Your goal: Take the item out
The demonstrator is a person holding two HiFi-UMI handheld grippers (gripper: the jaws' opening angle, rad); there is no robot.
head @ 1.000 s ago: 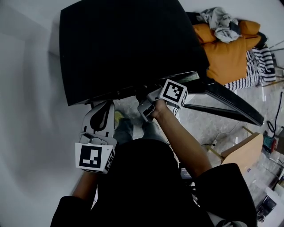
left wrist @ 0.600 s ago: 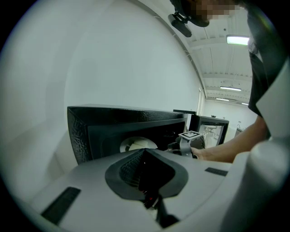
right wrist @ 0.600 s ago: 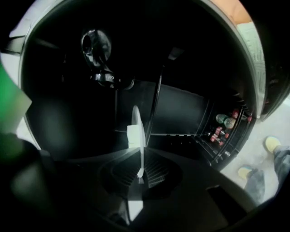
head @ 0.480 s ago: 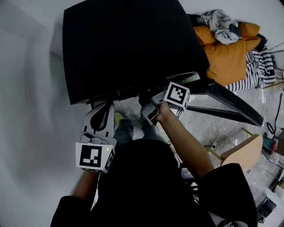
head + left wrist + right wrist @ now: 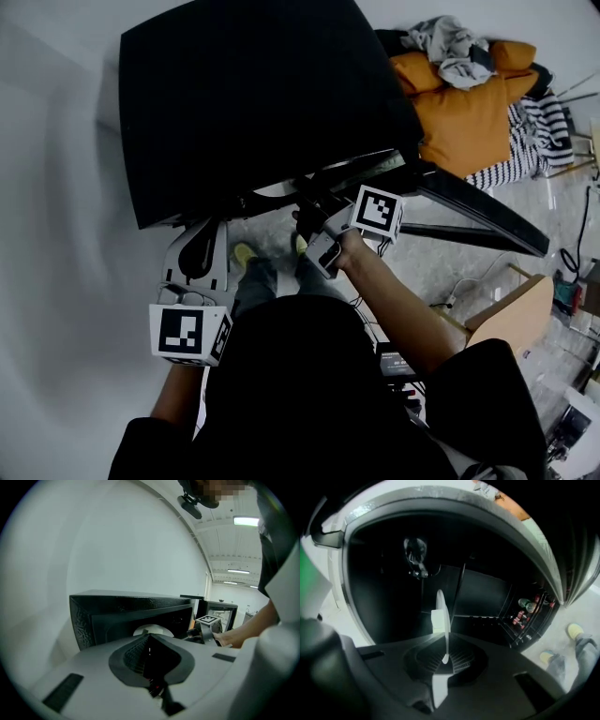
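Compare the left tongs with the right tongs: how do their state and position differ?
The right tongs are clamped on the rim of a thin white round plate; the left tongs are shut on nothing. The right tongs reach into the black box-shaped appliance; the left tongs are outside, in front of it. Both point toward that appliance.

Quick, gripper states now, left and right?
Left gripper: closed, empty.
Right gripper: closed on the thin white round plate, seen edge-on.

Plate inside open box
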